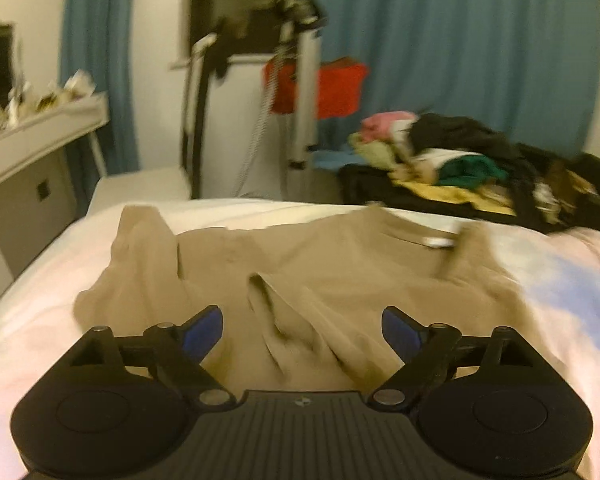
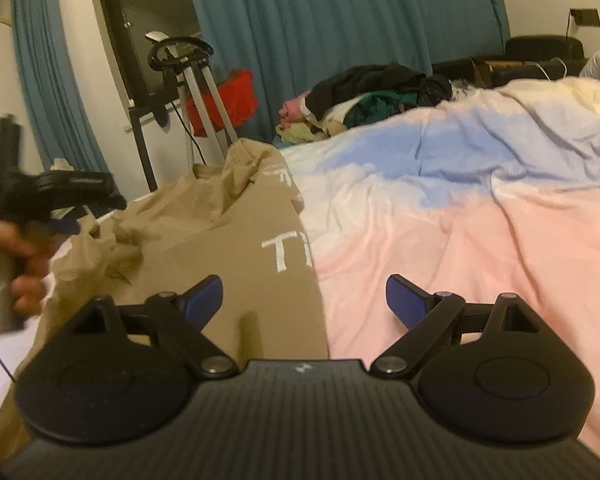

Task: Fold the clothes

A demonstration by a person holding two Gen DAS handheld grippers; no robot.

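A tan shirt (image 1: 300,264) with white lettering lies rumpled near the bed's (image 2: 440,240) foot edge, its soft cloth creased on the pink, white and blue cover. The left claw (image 1: 302,330) and right claw (image 2: 304,296) gape wide, gripping nothing, blue pads showing.

A bed (image 2: 440,240) is covered by a quilt (image 1: 40,320) shaded pink, white and pale blue. A tan garment (image 1: 300,264) with white lettering is spread, rumpled, across it. A heap of mixed clothes (image 2: 364,96) is seen at its far edge.
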